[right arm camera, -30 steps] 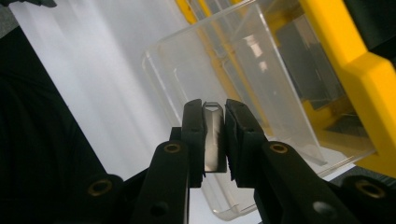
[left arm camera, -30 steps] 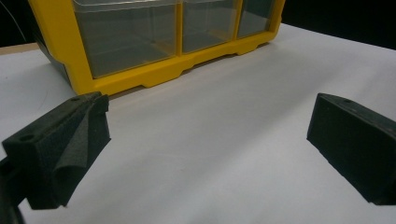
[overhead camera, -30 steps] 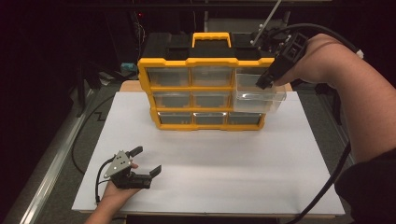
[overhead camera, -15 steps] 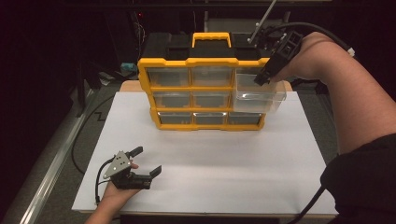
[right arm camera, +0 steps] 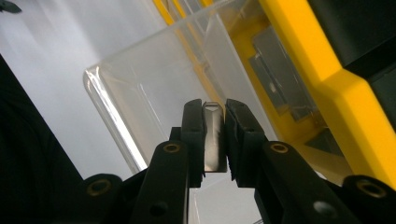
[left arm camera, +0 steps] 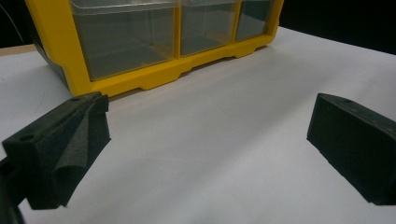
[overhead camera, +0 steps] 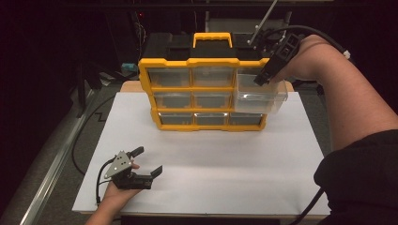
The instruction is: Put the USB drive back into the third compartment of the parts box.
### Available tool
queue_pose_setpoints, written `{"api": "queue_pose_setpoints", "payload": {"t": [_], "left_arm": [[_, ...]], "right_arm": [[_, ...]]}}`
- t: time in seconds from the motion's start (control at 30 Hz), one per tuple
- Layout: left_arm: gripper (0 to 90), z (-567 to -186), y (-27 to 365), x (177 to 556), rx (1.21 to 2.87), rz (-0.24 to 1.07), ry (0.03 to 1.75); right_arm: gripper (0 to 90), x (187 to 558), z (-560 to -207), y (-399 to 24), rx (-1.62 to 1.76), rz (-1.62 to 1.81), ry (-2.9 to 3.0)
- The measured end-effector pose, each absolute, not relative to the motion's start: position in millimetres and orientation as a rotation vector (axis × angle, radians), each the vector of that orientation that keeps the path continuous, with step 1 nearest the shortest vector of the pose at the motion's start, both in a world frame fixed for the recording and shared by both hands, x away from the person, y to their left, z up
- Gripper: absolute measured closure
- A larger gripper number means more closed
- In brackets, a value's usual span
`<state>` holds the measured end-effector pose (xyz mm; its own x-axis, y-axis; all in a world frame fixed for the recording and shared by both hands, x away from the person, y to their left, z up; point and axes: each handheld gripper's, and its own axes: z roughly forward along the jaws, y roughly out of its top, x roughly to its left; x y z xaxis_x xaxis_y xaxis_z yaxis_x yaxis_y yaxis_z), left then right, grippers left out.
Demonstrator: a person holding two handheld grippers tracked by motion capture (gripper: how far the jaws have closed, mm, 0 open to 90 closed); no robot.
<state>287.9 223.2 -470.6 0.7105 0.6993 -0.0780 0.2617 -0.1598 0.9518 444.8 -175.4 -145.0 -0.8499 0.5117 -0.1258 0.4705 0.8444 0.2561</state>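
A yellow organiser [overhead camera: 187,63] with clear drawers stands upright at the back of the white tabletop [overhead camera: 234,164]. Its top right clear drawer [overhead camera: 263,101] is pulled out in front of the frame. My right gripper [overhead camera: 260,79] reaches down from the right and is shut on that drawer's rim. In the right gripper view the gripper [right arm camera: 214,109] pinches a thin clear tab of the drawer [right arm camera: 154,79], with the yellow frame [right arm camera: 327,70] beside it. My left gripper [overhead camera: 148,160] rests open near the front left of the table, holding nothing. In its own view the gripper [left arm camera: 205,126] faces the organiser's bottom row [left arm camera: 140,79].
A black case [overhead camera: 173,44] sits behind the organiser. A metal rail [overhead camera: 51,173] and a black cable run along the table's left side. The person's right forearm [overhead camera: 347,103] crosses the table's right edge.
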Motion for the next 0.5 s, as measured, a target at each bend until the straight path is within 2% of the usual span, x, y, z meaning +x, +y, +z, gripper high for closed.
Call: {"api": "queue_pose_setpoints", "payload": {"t": [0.5], "left_arm": [[0.5,-470.4,223.1,287.6,1.736,0.464,0.770]], "right_arm": [[78.8,446.6,-157.1,-176.2,0.748,0.340,2.854]]}}
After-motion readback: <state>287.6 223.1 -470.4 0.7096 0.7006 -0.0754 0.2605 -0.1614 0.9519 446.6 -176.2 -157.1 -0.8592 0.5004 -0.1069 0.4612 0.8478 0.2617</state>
